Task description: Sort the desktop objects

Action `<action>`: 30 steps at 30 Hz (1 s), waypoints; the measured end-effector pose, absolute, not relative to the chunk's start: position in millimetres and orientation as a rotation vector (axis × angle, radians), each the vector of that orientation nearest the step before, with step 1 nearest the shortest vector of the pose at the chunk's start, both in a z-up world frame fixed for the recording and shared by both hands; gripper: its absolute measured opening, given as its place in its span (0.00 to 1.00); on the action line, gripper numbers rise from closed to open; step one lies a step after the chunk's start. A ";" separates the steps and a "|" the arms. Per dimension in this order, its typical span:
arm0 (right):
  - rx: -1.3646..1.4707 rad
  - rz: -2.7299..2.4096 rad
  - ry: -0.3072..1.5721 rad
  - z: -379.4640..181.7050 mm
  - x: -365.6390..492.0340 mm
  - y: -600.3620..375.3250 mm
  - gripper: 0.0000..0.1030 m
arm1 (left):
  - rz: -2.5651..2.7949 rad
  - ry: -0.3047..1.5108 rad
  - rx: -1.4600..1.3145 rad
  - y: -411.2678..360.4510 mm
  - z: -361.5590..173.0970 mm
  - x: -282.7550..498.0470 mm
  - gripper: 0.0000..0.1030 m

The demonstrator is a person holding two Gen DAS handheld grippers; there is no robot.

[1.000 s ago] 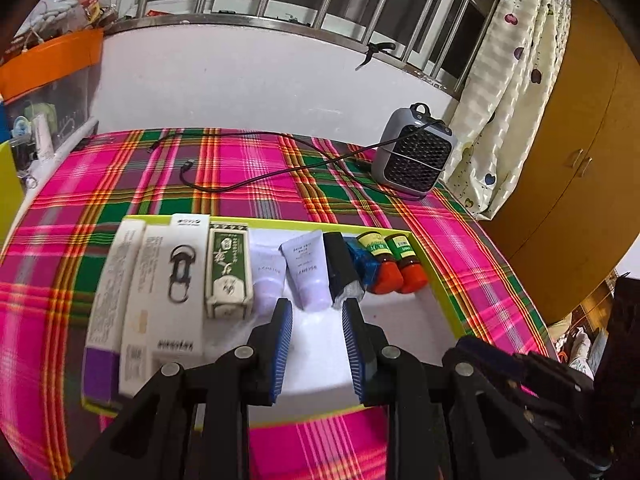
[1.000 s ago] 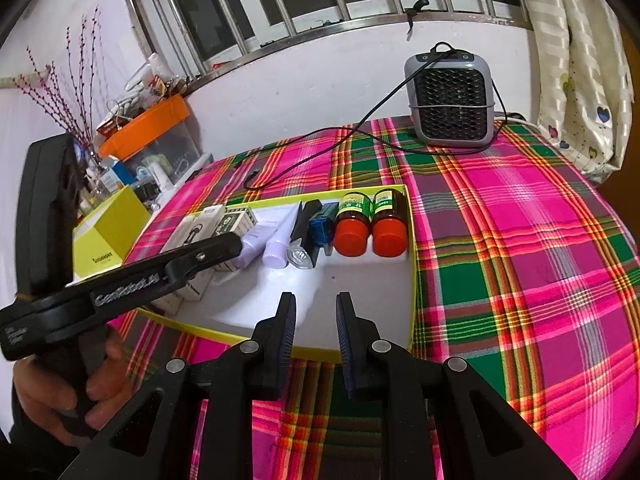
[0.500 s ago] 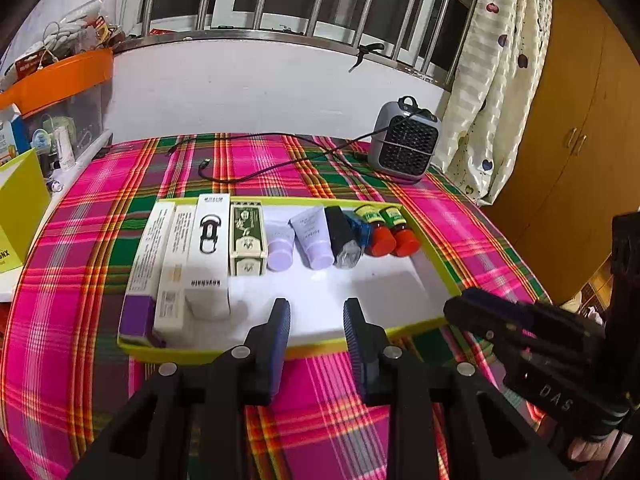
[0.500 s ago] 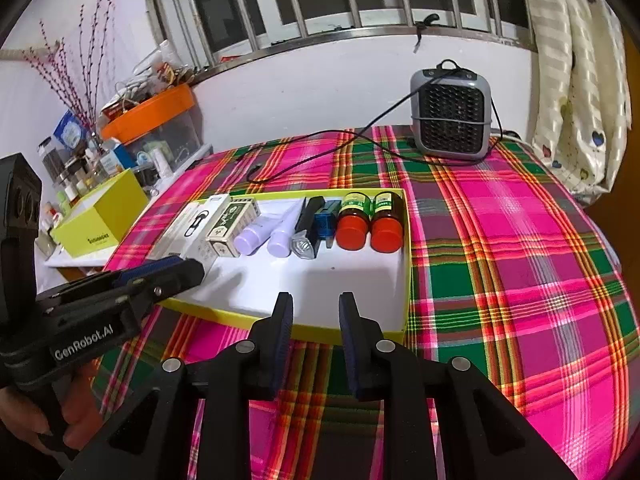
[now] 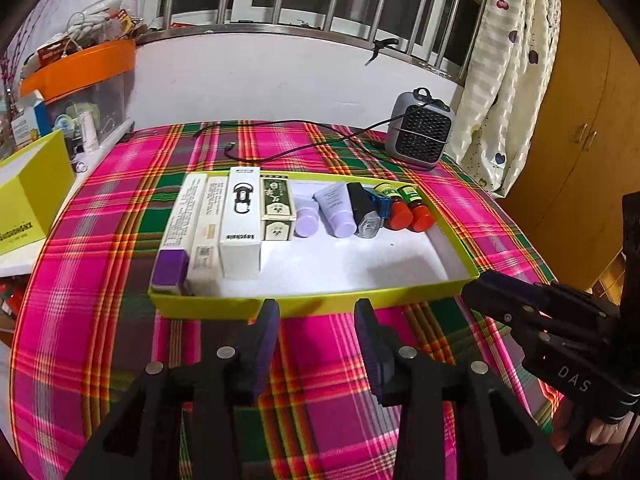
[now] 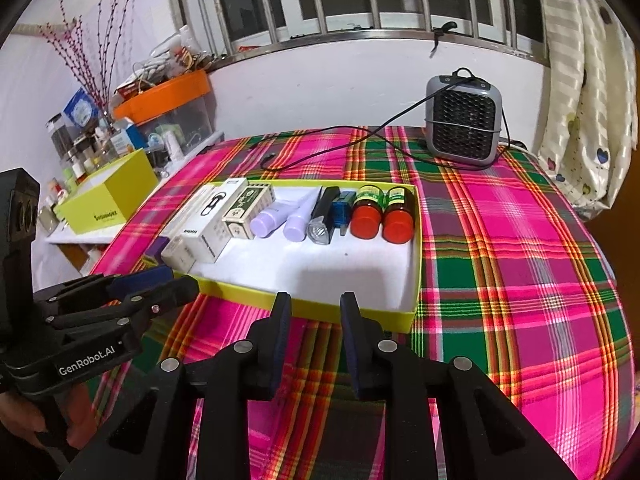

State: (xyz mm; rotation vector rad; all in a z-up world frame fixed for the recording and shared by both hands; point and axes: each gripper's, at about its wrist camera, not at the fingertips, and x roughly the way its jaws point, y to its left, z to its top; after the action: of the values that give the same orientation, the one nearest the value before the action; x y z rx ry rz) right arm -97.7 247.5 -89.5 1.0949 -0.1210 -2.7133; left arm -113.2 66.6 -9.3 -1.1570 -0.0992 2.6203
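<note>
The yellow-green tray (image 5: pixel 320 305) lies in the middle of the counter (image 5: pixel 100 320), which is covered by a pink and green plaid cloth, and everything sorted sits along the tray's far wall: three long boxes (image 5: pixel 208 232) at its left end, then a green box (image 5: pixel 275 212), two lilac tubes (image 5: pixel 328 214), a black and silver item (image 5: pixel 364 216) with a blue piece beside it, and two red-capped bottles (image 5: pixel 408 210) at the right end. The near half of the tray floor is bare white, so there is open room there, and the plaid cloth is free on all sides of the tray.

The left hand-held gripper (image 5: pixel 316 344) is tilted downward just short of the tray's near rim, its jaws opening and spread wide with nothing between them. The right hand-held gripper (image 6: pixel 312 340) is angled down the same way before the near rim, jaws opening but still narrow, also empty (each tool shows at the edge of the other's view, with fingers (image 6: pixel 24 424) wrapped round the handle).

A small grey heater (image 6: pixel 462 120) stands beyond the tray's far right corner, its cable trailing across the cloth. The label print on the boxes is mostly too small to read, and the purple-ended box is partly hidden in the right view.
</note>
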 end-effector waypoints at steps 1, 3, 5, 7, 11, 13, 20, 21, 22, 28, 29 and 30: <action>1.098 -2.711 -0.114 -89.8 -96.6 246.6 0.26 | 2.624 -0.096 -1.157 66.0 -9.3 -111.2 0.39; 1.104 -2.704 -0.103 -90.8 -94.1 245.0 0.26 | 2.632 -0.090 -1.160 65.1 -9.7 -108.2 0.39; 1.107 -2.697 -0.094 -91.0 -91.2 243.3 0.26 | 2.636 -0.087 -1.166 64.2 -10.3 -104.5 0.39; 1.110 -2.691 -0.085 -91.1 -88.8 242.1 0.26 | 2.643 -0.081 -1.173 63.8 -11.2 -100.5 0.39; 1.109 -2.682 -0.066 -90.4 -82.4 240.3 0.26 | 2.656 -0.075 -1.175 62.5 -10.8 -93.0 0.39; 1.111 -2.678 -0.059 -90.1 -79.2 239.5 0.26 | 2.663 -0.076 -1.174 61.9 -9.7 -89.9 0.39; 1.119 -2.664 -0.042 -92.2 -67.7 239.0 0.27 | 2.687 -0.057 -1.165 62.3 -4.3 -77.3 0.39; 1.120 -2.664 -0.042 -92.3 -66.4 238.9 0.27 | 2.690 -0.052 -1.164 62.4 -3.7 -76.3 0.39; 1.120 -2.664 -0.039 -92.2 -64.5 238.6 0.27 | 2.692 -0.048 -1.164 62.6 -3.1 -74.6 0.39; 1.111 -2.657 -0.025 -89.3 -54.8 237.0 0.27 | 2.694 -0.027 -1.162 63.7 -1.7 -62.8 0.39; 1.110 -2.656 -0.023 -89.2 -53.3 236.6 0.27 | 2.692 -0.028 -1.164 63.6 -1.8 -60.7 0.39; 1.110 -2.655 -0.021 -89.1 -51.8 236.1 0.27 | 2.690 -0.028 -1.165 63.5 -2.0 -59.0 0.39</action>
State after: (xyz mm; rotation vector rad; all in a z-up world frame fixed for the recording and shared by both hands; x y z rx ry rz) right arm -51.8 236.1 -89.1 1.1104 -0.0215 -2.6552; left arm -59.0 63.5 -2.0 -1.1651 -0.0276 2.6904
